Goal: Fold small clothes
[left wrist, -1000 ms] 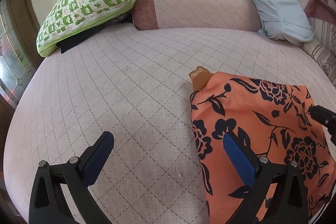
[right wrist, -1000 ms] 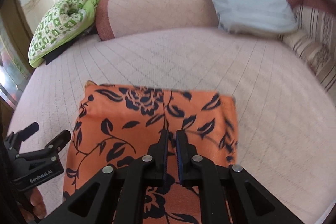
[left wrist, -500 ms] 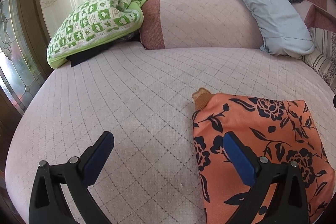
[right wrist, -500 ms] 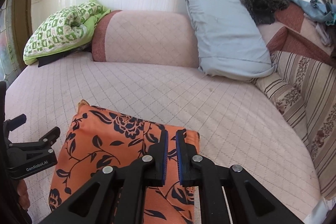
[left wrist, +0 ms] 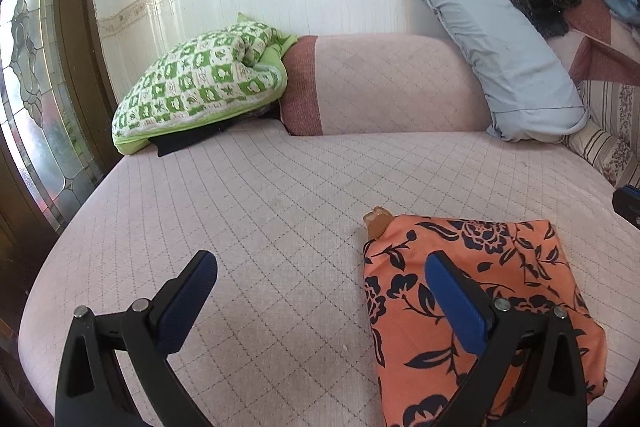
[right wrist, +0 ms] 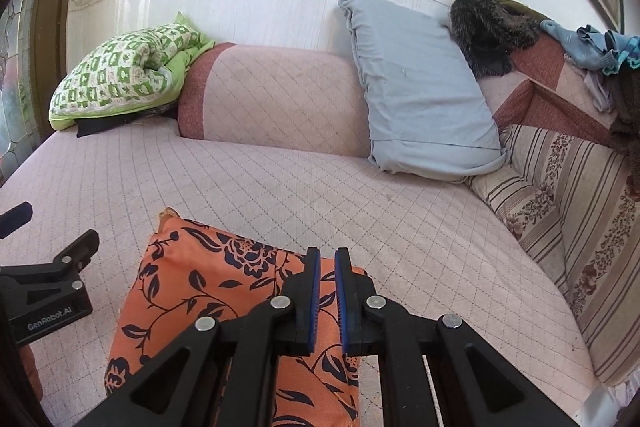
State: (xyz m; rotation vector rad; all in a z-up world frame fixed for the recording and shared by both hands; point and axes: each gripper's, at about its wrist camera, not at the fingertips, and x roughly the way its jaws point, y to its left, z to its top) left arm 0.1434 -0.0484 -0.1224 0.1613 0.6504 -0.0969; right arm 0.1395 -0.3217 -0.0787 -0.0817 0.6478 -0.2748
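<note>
From my left wrist camera I see the left tongs (left wrist: 320, 291) with their blue pads spread wide apart and nothing between them, hanging over the pink quilted bed (left wrist: 256, 227). The left pad (left wrist: 188, 303) sits over bare mattress; the right pad overlaps the near left part of the orange floral garment (left wrist: 480, 291), though I cannot tell whether it touches the cloth. The garment lies folded into a rough rectangle on the near right of the bed, with a small tan piece (left wrist: 378, 223) poking out at its far left corner. This view alone shows me the stained-glass door panel (left wrist: 36, 107) at the far left, and only a dark sliver of the other tool at the right edge.

My right wrist camera gives me what the first does not: the right tongs (right wrist: 327, 293), their pads drawn together with only a thin slit between them and no cloth in it, above the garment's (right wrist: 192, 291) near right part. The left tool's black body shows at the left edge with a printed label. At far right I get the striped floral cushion (right wrist: 568, 211) and a heap of blue clothes (right wrist: 592, 47) on the backrest.

Along the back, left to right: a green checked quilt (right wrist: 120, 75) on a dark item, a pink bolster (right wrist: 276, 95), a grey pillow (right wrist: 416, 95) leaning on the tiled wall, and a dark furry thing (right wrist: 492, 27). All stand well apart from the garment; the bed between is open mattress.
</note>
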